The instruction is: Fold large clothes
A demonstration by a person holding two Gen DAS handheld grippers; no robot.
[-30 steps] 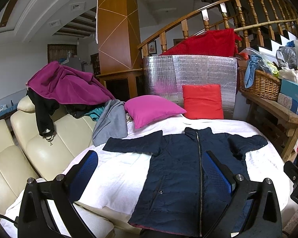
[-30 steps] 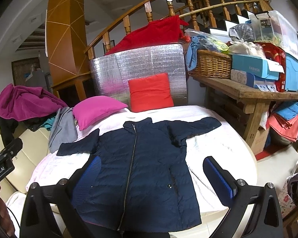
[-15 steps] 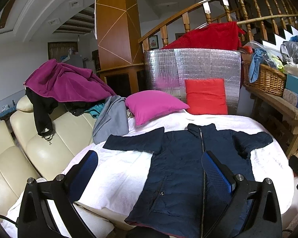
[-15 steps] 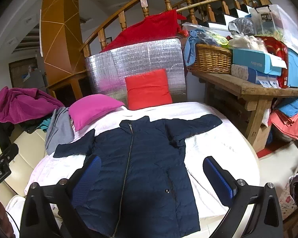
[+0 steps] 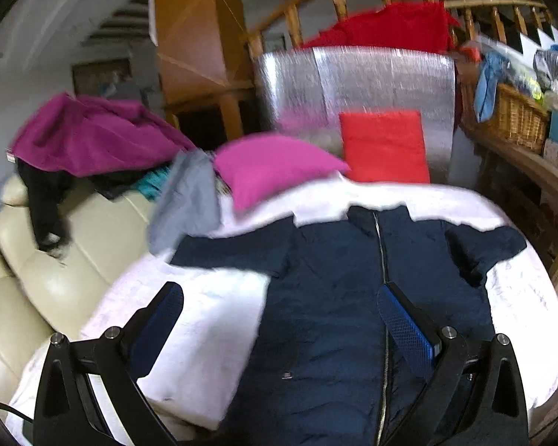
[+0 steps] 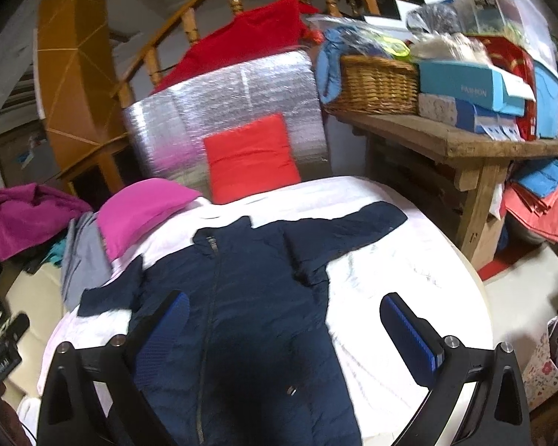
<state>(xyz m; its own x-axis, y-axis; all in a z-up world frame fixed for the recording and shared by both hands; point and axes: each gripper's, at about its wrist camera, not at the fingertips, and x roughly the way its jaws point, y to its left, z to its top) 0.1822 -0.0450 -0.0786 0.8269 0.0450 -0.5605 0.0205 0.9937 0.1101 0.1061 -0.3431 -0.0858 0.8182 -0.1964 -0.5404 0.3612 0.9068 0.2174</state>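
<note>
Jacket (image 5: 353, 297) in navy quilting lies face up and zipped on a round bench (image 5: 520, 297) draped in white cloth, collar pointing away from both cameras and hem nearest them, so its long axis runs straight ahead of the two tools. Both sleeves are spread out sideways. Left gripper (image 5: 279, 319) hangs above the garment's left half with jaws released and empty, one blue pad over the bare white cloth and the other close to the zip line. Right gripper (image 6: 284, 330) hangs likewise, jaws spread wide and holding nothing, one pad over the jacket's body and the other over white cloth beyond its right edge. Neither tool appears to touch the fabric.

Left sleeve (image 5: 230, 254) reaches toward the cream sofa (image 5: 55, 282) and lies ahead of the left gripper; right sleeve (image 6: 346, 230) stretches toward the wooden side table (image 6: 465, 141) and lies ahead of the right gripper. Judging by this layout, no fold has been made yet, and each sleeve would fall to the tool on its own side. Behind the collar sit a pink cushion (image 5: 275, 167) and a red cushion (image 5: 385, 146), clear of the garment. Motion blur softens both views.
</note>
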